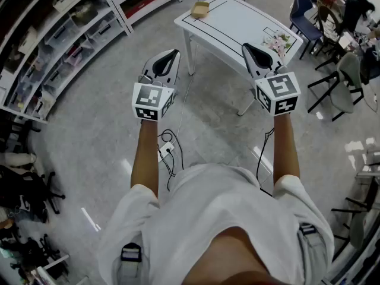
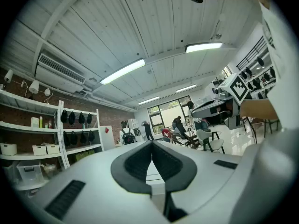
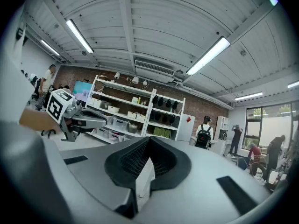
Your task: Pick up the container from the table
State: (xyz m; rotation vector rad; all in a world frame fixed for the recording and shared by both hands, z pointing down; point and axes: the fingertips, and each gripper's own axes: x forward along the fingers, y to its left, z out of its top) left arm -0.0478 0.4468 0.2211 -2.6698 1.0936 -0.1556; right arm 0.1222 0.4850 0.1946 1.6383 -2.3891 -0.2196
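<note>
Container (image 1: pixel 200 8): small, tan, shallow

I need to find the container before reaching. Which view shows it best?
The head view: the tan container sits near the white table's edge, seen from above. The left and right gripper views face the ceiling and shelves; the container cannot be made out in either.

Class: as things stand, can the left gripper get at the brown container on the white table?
Probably not yet. The left gripper hangs short of the white table with jaws shut, and the brown container sits at its far corner. Nothing stands between them.
</note>
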